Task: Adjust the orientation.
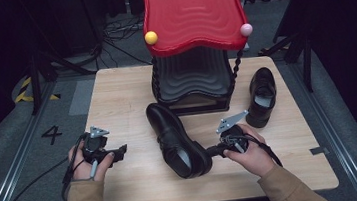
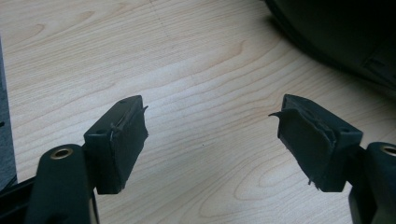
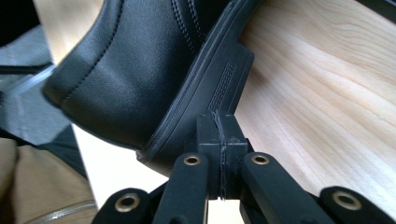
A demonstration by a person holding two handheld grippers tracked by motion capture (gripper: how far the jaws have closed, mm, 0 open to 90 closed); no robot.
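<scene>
A black leather shoe [image 1: 175,136] lies on the wooden table [image 1: 116,102], toe pointing away and heel nearest the person. My right gripper [image 1: 211,151] sits at that heel. In the right gripper view its jaws [image 3: 218,126] are pressed flat together with nothing between them, their tips against the heel of the shoe's sole [image 3: 126,79]. My left gripper [image 1: 121,150] rests left of the shoe, a short gap away. Its jaws [image 2: 212,140] stand wide apart over bare wood, and the shoe's dark side [image 2: 345,32] shows at the upper right.
A second black shoe [image 1: 262,94] stands at the right of the table, toe away. A small rack with a red wavy top [image 1: 192,13] and a black lower shelf [image 1: 192,79] stands at the table's far middle. Bare wood lies at the left and the front.
</scene>
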